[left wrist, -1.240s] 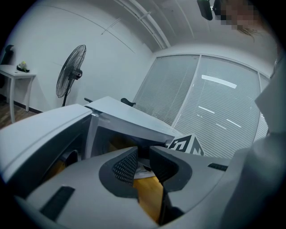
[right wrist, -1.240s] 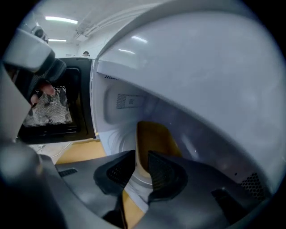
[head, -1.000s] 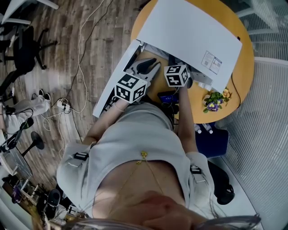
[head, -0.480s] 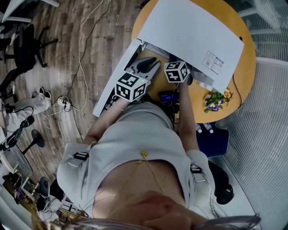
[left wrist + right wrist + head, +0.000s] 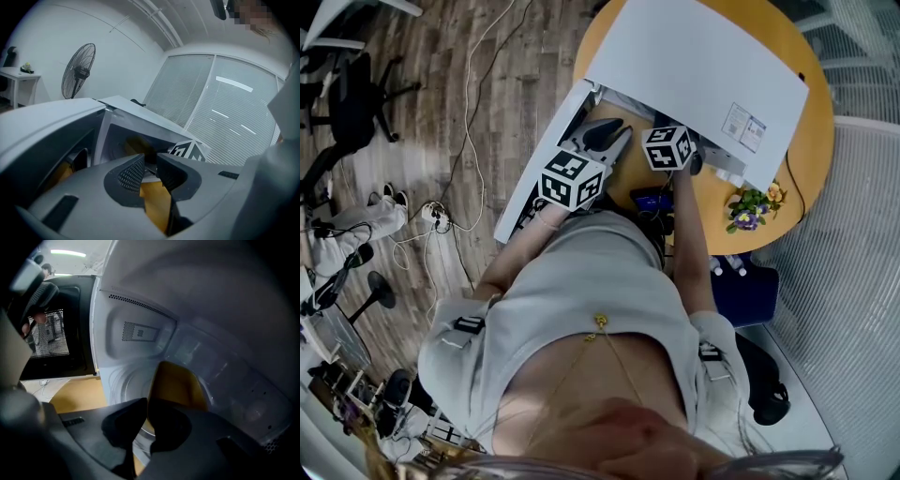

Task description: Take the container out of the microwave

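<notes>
The microwave point(image 5: 703, 66) takes up most of the round table point(image 5: 814, 141), and its front faces the near edge where the person stands. Its door point(image 5: 520, 202) is swung wide, out past the table's left edge, so the opening is free for both tools.

The yellow container point(image 5: 180, 383) is inside the cavity, on the right of the floor and close to the right wall. The right gripper point(image 5: 149, 411) is reached deep into the microwave. Its jaws are drawn almost together, with the near wall of the container running down between them. I judge this to be a pinch on the rim, taken from the front so the container can be drawn straight out towards the near edge. Whether the container's base rests on the cavity floor or is already lifted cannot be told.

The left gripper point(image 5: 150, 164) hangs just outside the opening, beside the door's inner face. Its jaws stand a narrow gap apart and nothing is between them. It seems to be kept there in reserve, clear of the right arm's path and ready to steady the container or deal with the door.

The removal looks barely begun, since the container is fully within the cavity. The way out is low and narrow, so a tilt or a knock against the frame is the likely hazard.
</notes>
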The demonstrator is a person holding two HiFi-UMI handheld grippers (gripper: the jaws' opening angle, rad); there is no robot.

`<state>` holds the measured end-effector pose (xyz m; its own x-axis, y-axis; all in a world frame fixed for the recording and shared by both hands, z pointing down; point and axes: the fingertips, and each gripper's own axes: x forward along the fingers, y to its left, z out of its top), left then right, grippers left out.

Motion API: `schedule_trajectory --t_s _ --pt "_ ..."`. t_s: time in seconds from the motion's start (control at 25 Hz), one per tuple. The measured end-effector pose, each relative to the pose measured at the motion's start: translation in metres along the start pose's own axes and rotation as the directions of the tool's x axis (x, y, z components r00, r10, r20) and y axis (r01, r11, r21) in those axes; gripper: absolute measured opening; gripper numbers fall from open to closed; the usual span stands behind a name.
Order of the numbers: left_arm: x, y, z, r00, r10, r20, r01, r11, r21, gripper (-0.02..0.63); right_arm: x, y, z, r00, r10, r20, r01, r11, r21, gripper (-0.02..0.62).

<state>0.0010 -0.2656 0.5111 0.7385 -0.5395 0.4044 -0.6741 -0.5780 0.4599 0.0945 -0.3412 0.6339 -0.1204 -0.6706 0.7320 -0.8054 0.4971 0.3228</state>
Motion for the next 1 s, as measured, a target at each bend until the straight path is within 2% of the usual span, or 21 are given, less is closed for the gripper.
schedule_trajectory --t_s 1.0 --pt "-0.0018 -0.0002 -0.0041 1.000 0.003 -0.004 -0.003 1.000 -0.006 0.082 -0.0023 -0.0030 -0.0042 1.000 -0.005 -0.002 0.005 1.000 -0.001 0.035"
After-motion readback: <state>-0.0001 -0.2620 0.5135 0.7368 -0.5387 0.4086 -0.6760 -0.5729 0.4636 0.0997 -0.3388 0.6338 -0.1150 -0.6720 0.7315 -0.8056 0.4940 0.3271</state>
